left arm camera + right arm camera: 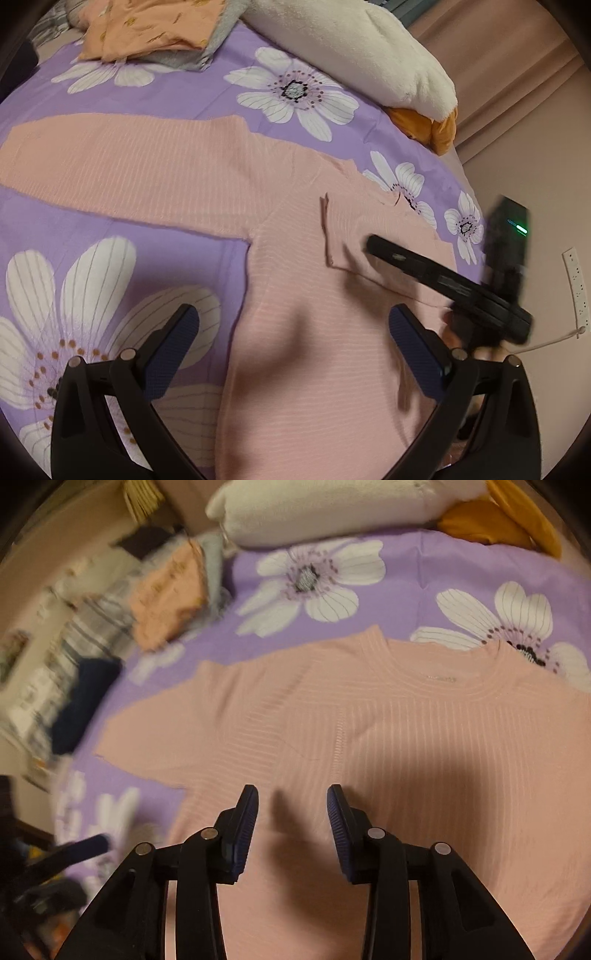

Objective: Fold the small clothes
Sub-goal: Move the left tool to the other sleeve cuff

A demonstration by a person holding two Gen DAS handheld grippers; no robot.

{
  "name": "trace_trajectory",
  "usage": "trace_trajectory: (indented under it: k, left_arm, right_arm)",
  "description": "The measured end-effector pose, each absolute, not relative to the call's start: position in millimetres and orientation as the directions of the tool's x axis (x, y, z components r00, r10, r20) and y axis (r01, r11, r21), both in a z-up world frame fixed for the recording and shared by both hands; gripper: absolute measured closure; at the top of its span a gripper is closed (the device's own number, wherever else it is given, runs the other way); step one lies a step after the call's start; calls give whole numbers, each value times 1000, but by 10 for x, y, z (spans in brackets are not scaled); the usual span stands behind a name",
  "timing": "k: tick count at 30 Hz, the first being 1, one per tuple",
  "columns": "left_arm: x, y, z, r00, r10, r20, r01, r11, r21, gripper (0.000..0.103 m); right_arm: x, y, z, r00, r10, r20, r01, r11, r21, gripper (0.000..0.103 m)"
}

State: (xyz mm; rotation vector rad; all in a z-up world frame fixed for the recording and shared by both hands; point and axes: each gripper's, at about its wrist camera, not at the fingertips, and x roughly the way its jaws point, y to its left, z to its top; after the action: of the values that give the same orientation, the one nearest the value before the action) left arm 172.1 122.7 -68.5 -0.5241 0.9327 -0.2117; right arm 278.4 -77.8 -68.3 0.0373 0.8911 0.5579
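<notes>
A pink ribbed long-sleeved top [314, 350] lies flat on a purple flowered bedsheet [177, 88]. One sleeve [110, 166] stretches out to the left; the other sleeve [369, 236] is folded over the body. My left gripper [293, 328] is open and empty above the top's left edge. My right gripper [373, 245] shows there blurred over the folded sleeve. In the right wrist view the top [406, 738] fills the middle, collar [439, 679] at the far side. The right gripper [292, 805] is open and empty above the top's body.
A stack of folded clothes, orange on top [147, 29], sits at the far left of the bed and also shows in the right wrist view [166, 598]. A white plush pillow [351, 48] and a mustard cloth [428, 129] lie at the far edge. A power strip [576, 291] hangs on the right wall.
</notes>
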Motion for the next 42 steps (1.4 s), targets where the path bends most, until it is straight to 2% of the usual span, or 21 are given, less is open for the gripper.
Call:
trace_trajectory:
  k: [4,8,12,18,19,25,28,30,35,38,39,42]
  left_arm:
    - [1891,1057,-607,603,-414,-681,0,855,-519,0]
    - [2132,768,-545,608,-447,-657,64,852,-520,1]
    - [2404,463,-566,585,-481,-653,116,846,-520,2]
    - [2805,126,-768,495,-616,-613,160,758,-633,11]
    - [2862,63,-805,490,-614,-619,164,762,-626,15]
    - [3021,-34,-1052,480,-548,-685,127,816,-563,16]
    - [3022,-58,-1070,487,-528,-696,136,833,-537,15]
    - [3033,-65,-1092,485,-515,-707,138,843,-520,15]
    - [2950,-14,-981,499,-472,-727,133,870,-475,15]
    - [2737,232,-816,564,-449,-693,122,875,-468,10]
    - [2668,339,-779,583,-445,-679,112,873,-475,2]
    - [2435,799,-687,643,-420,-640,45,855,-516,0]
  right_arm:
    - [2587,-1296,-421,566,533,-629,-427,842,330,65]
    - [2536,-1928,-260,658,474,-585,-331,880,340,65]
    - [2583,-2487,-276,714,395,-579,-202,907,370,65]
    - [2675,-2969,-462,723,346,-598,-97,908,408,65]
    - [2665,-3007,-482,722,346,-599,-91,906,414,65]
    - [2664,-3088,-650,712,334,-618,-65,907,415,65]
    - [2649,-3096,-684,712,326,-622,-65,912,404,66]
    - [2640,-3104,-697,714,317,-624,-59,915,398,70]
    - [2515,-3105,-640,726,312,-612,-42,909,414,71]
    - [2325,-3029,-487,750,313,-583,-83,919,386,71]
    - [2255,-3017,-443,755,323,-570,-98,916,389,70]
    - [2093,-2966,-371,755,363,-546,-133,901,414,65]
